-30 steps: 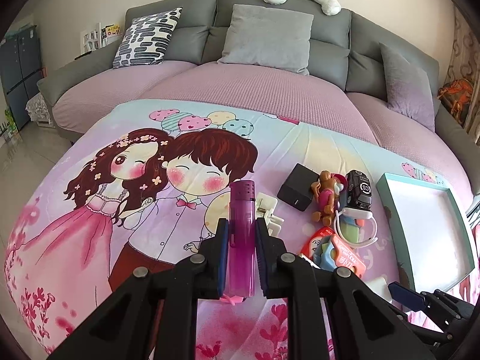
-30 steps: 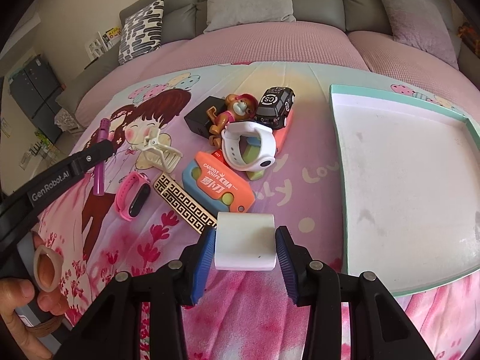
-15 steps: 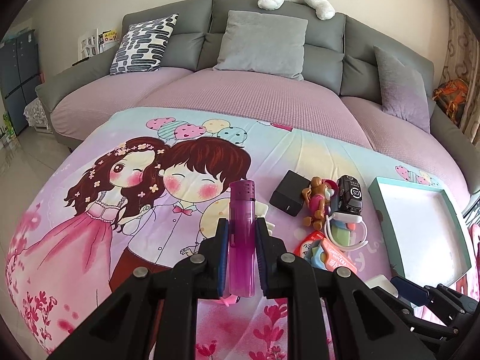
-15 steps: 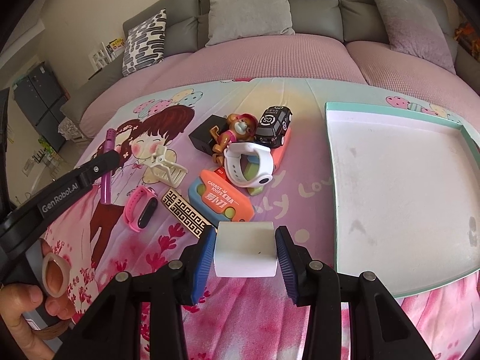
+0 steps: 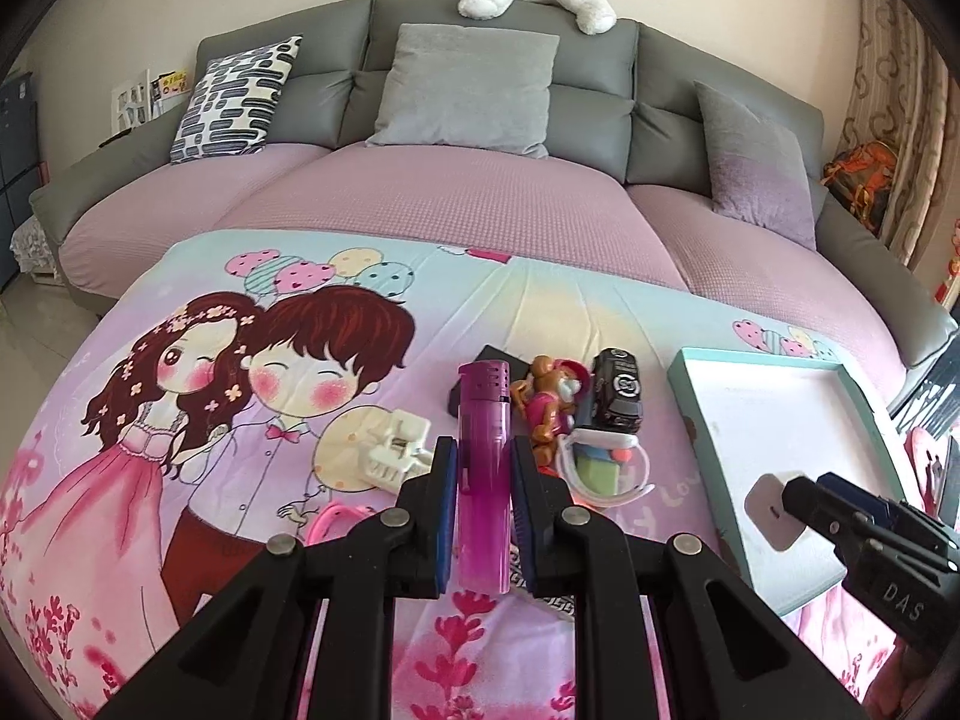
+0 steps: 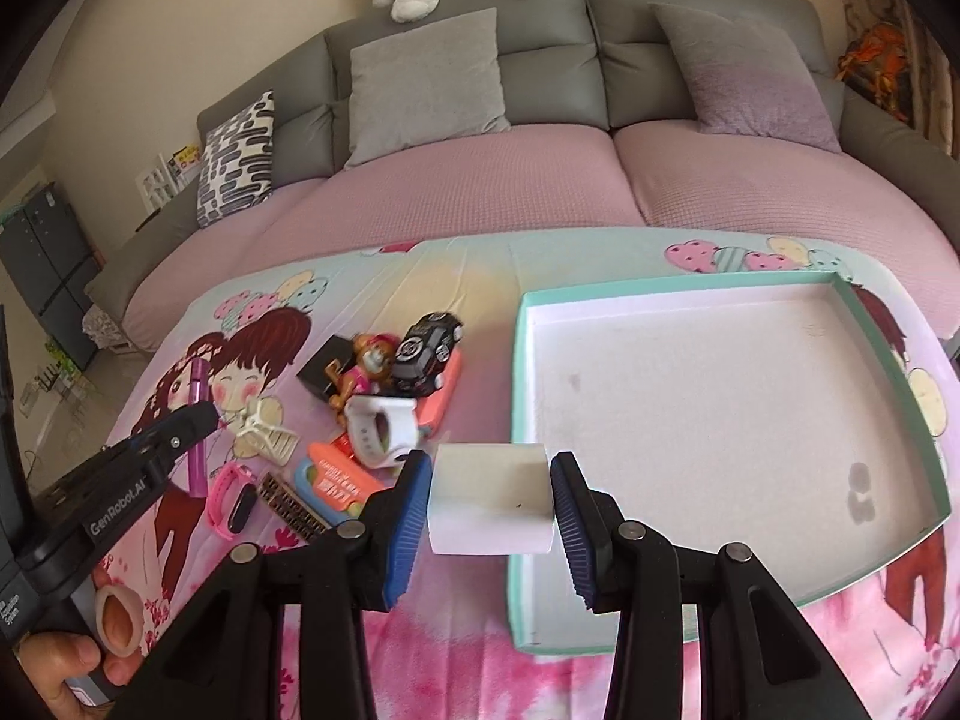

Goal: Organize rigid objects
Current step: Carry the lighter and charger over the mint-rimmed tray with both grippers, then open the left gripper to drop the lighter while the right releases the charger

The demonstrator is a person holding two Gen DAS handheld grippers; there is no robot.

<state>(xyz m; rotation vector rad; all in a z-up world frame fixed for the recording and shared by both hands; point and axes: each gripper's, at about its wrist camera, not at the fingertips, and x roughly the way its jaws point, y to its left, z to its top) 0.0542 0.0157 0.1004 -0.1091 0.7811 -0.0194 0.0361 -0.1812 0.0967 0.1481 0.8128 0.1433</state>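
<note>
Left gripper [image 5: 483, 483] is clamping a translucent purple plastic lighter [image 5: 482, 498], upright at lower centre of its view. Right gripper [image 6: 491, 513] is gripping a white rounded plastic block [image 6: 489, 498], lower centre, overlapping the near-left edge of the teal-rimmed white tray [image 6: 708, 414].
</note>
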